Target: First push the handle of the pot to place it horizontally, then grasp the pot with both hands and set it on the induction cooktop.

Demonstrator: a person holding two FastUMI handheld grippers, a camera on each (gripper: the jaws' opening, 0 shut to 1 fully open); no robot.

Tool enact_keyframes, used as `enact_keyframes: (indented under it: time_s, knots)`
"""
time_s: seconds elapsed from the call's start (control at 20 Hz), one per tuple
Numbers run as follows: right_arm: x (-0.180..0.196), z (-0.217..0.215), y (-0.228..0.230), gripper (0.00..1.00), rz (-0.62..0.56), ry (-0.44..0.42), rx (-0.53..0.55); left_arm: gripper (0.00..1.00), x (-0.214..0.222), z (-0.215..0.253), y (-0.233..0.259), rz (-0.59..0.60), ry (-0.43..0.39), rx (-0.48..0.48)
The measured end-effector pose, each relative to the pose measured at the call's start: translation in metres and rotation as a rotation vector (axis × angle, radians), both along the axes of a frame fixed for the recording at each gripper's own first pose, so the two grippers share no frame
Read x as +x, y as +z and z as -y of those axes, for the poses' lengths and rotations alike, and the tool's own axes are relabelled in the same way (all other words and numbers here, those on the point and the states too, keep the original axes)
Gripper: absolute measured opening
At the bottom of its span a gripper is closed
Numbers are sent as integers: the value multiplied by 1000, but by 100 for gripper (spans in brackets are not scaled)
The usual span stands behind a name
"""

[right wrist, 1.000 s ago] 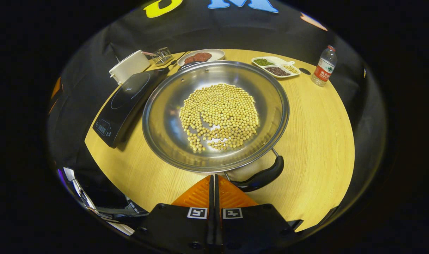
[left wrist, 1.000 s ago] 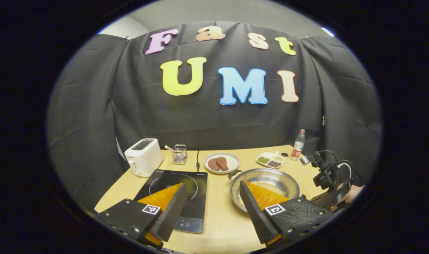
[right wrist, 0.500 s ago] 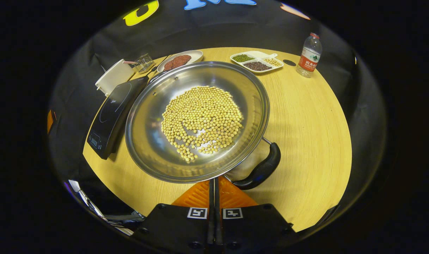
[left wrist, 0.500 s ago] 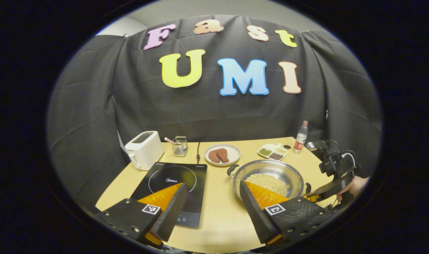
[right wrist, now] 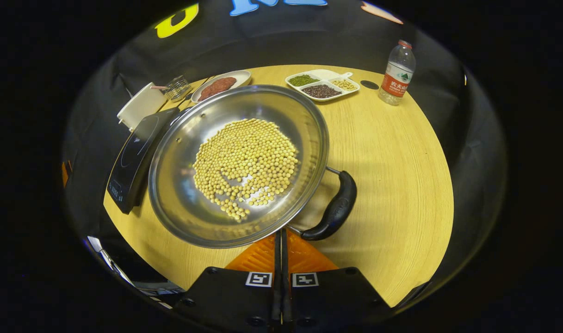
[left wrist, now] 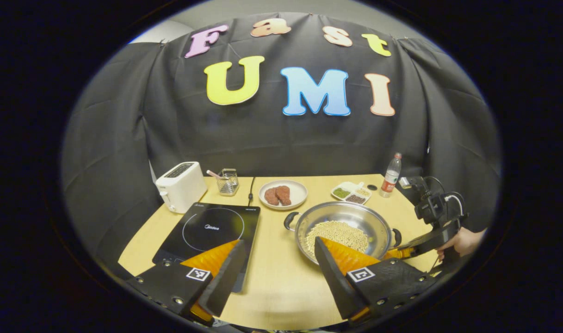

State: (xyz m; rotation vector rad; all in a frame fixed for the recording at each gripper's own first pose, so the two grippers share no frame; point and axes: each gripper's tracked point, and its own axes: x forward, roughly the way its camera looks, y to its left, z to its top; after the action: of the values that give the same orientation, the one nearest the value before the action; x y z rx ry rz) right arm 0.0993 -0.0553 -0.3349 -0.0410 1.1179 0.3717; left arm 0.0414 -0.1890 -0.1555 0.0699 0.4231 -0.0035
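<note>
Pot (right wrist: 237, 164) first: it sits on the table (right wrist: 392, 185) just to the right of the induction cooktop (left wrist: 206, 230), shallow, steel, with a layer of yellow beans (right wrist: 246, 164) across its bottom. Its two black handles now lie nearly level across the table, the near handle (right wrist: 333, 209) right by the right tongs (right wrist: 281, 243), the far handle (left wrist: 289, 220) facing the cooktop.

The right tongs are pressed together, tips at the pot's rim beside the near handle; whether they touch the metal I can't quite tell from here. The left tongs (left wrist: 279, 259) hang wide apart above the table, holding nothing.

To my eye the push is nearly finished. A good finish would be a short, low nudge on the handle itself, not the rim, so the beans stay put. Then each pair of tongs should open and take one handle squarely, lifting together and level for the short carry left.
</note>
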Motion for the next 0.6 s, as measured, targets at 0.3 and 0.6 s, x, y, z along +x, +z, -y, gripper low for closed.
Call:
enact_keyframes:
  time_s: [0.3, 0.6]
  knots:
    - [26, 14, 0, 0, 5, -30, 46, 91, 15, 17, -3, -29, 33, -25]
    - [46, 14, -2, 2, -6, -71, 122, 92, 32, 24, 5, -27, 93, -30]
